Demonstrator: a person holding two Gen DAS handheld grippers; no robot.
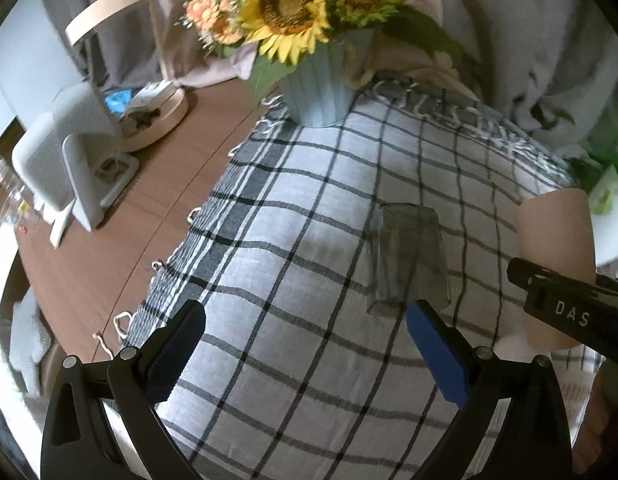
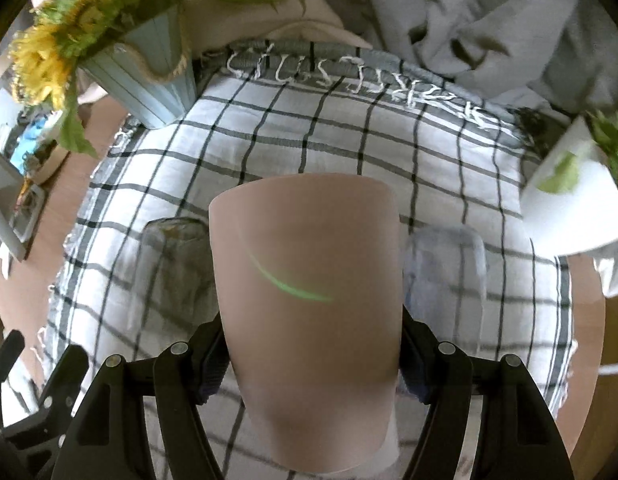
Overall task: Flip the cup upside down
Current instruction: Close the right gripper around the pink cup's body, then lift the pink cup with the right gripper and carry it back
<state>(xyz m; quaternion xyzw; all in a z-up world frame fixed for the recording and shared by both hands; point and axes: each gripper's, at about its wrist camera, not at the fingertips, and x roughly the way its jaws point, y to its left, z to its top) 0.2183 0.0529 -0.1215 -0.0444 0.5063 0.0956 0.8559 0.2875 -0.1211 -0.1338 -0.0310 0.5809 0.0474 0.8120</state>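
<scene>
Two views cover one checked cloth (image 1: pixel 309 208) spread on a wooden counter (image 1: pixel 157 184).

In the left wrist view, a white stand-mounted device (image 1: pixel 65 160) sits at the left edge with a round wooden tray (image 1: pixel 161 120) just behind it. A pale blue ribbed vase (image 1: pixel 319 88) of sunflowers (image 1: pixel 285 8) stands on the cloth's far edge at upper centre. The left gripper (image 1: pixel 305 328) fills the bottom of the frame, its fingers spread wide and nothing between them. Right of centre a clear glass tumbler (image 1: pixel 409 256) stands on the cloth with its wider end down. At the right edge the beige cup (image 1: pixel 557 248) shows, with the right gripper's black finger across it.

In the right wrist view, the vase (image 2: pixel 149 84) sits at the upper left. The tumbler (image 2: pixel 173 268) stands on the cloth (image 2: pixel 349 136) left of centre. The beige cup (image 2: pixel 309 288) fills the middle of the frame, clamped on both sides by the right gripper (image 2: pixel 311 364), its wider end toward the top of the frame. Just to its right stands a second clear glass (image 2: pixel 449 276). A white pot with green leaves (image 2: pixel 573 200) sits at the right edge.
</scene>
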